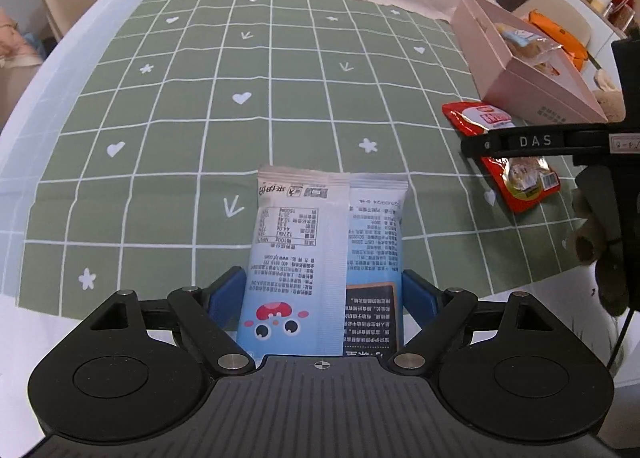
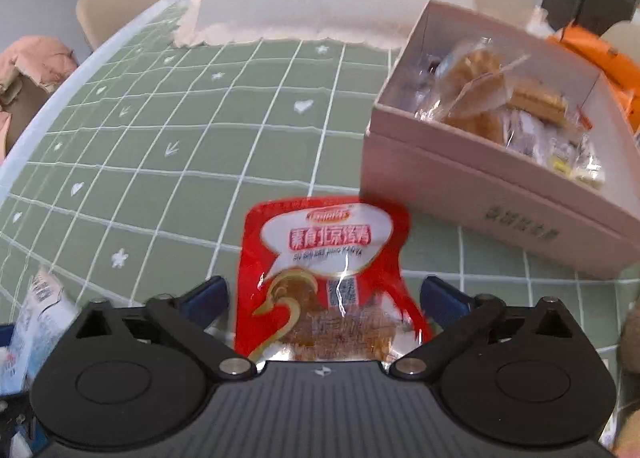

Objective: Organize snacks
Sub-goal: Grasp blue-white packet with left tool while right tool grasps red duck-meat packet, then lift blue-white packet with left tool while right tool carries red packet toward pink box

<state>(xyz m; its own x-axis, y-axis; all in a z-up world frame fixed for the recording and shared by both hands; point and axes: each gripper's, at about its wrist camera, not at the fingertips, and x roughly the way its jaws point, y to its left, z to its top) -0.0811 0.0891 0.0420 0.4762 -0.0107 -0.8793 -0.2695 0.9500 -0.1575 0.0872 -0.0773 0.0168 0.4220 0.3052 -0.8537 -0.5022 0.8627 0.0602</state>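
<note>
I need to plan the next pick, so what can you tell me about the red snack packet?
The red snack packet is a glossy, flat plastic pouch with a white speech-bubble label, Chinese lettering, a gold duck outline and a clear window showing brownish food. It lies face up on the green checked tablecloth, just in front of the pink box, between the open fingers of the right gripper, whose blue pads do not press it. It looks sealed, slightly crinkled.

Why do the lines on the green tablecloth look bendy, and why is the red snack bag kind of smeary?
Left wrist view: the fisheye lens curves the tablecloth grid, while the blue-and-white packet looks sharp. Right wrist view: the same curving, and the red snack bag and pink box look smeared by motion blur, with glare on the bag's shiny foil.
</note>
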